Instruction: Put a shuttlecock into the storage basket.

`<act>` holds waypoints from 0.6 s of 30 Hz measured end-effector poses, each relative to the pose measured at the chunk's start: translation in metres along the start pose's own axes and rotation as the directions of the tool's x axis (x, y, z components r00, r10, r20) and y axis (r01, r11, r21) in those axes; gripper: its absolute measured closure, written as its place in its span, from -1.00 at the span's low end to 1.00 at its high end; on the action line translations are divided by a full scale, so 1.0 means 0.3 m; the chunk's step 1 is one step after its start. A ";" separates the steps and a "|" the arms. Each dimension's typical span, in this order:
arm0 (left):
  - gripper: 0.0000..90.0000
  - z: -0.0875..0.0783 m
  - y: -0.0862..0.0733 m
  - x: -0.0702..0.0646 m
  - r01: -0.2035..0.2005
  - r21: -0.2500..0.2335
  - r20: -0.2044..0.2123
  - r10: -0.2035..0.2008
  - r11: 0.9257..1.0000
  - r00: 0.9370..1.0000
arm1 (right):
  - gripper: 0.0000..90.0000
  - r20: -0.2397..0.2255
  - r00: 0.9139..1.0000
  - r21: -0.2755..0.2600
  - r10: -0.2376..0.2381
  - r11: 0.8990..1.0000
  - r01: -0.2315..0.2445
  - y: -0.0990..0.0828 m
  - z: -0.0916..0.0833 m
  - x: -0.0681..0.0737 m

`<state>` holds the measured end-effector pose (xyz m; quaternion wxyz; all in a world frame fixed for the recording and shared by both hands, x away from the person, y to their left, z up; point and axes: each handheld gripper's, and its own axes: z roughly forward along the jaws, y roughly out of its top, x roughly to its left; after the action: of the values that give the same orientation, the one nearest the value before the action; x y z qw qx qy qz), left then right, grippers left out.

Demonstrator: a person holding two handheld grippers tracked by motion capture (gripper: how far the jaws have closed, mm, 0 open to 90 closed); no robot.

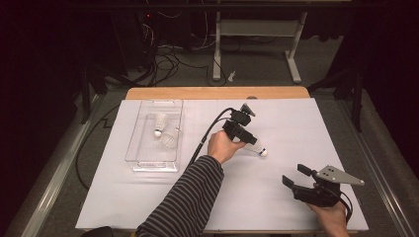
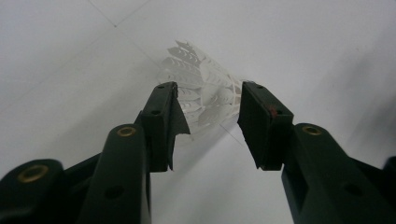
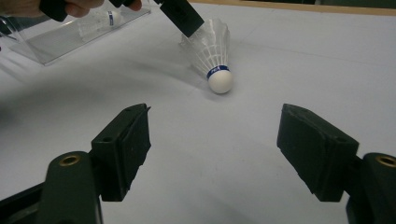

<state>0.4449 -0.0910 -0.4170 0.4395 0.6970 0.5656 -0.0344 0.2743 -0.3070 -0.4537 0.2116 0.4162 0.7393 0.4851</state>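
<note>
A white feather shuttlecock (image 1: 258, 149) with a blue band lies on its side on the white table cover, cork toward the right. My left gripper (image 1: 252, 140) comes down on it from the upper left. In the left gripper view its jaws (image 2: 208, 107) straddle the feather skirt (image 2: 205, 88), pads close at both sides, with no squeeze showing. The right gripper view shows the shuttlecock (image 3: 212, 51) resting on the table with one left jaw at its feathers. My right gripper (image 1: 295, 175) is held low at the front right, open and empty (image 3: 215, 149).
A clear plastic box (image 1: 153, 165) stands at the left of the table with two more shuttlecocks (image 1: 160, 121) (image 1: 169, 138) inside. The left gripper's cable loops across the cover beside the box. A wooden table edge (image 1: 217, 93) runs along the far side.
</note>
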 end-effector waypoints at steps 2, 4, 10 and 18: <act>0.33 0.010 -0.006 0.002 0.000 0.016 0.001 0.000 1.000 1.000 | -0.41 0.000 1.000 0.000 0.000 1.000 0.000 0.000 0.000 0.001; 0.40 0.018 -0.009 0.004 0.006 0.032 0.007 -0.006 0.999 1.000 | -0.41 -0.001 1.000 -0.001 -0.001 1.000 0.001 0.000 0.000 0.000; 0.64 0.018 -0.004 0.015 0.009 0.040 0.011 -0.009 0.999 1.000 | -0.41 -0.006 1.000 0.002 -0.001 1.000 0.001 0.000 0.003 0.005; 0.88 0.018 -0.011 0.016 -0.013 0.051 -0.009 0.013 0.999 1.000 | -0.41 -0.009 1.000 0.005 -0.004 1.000 0.004 0.001 0.003 0.006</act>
<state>0.4463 -0.0908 -0.4248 0.4194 0.7117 0.5620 -0.0427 0.2740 -0.3049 -0.4537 0.2083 0.4131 0.7422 0.4848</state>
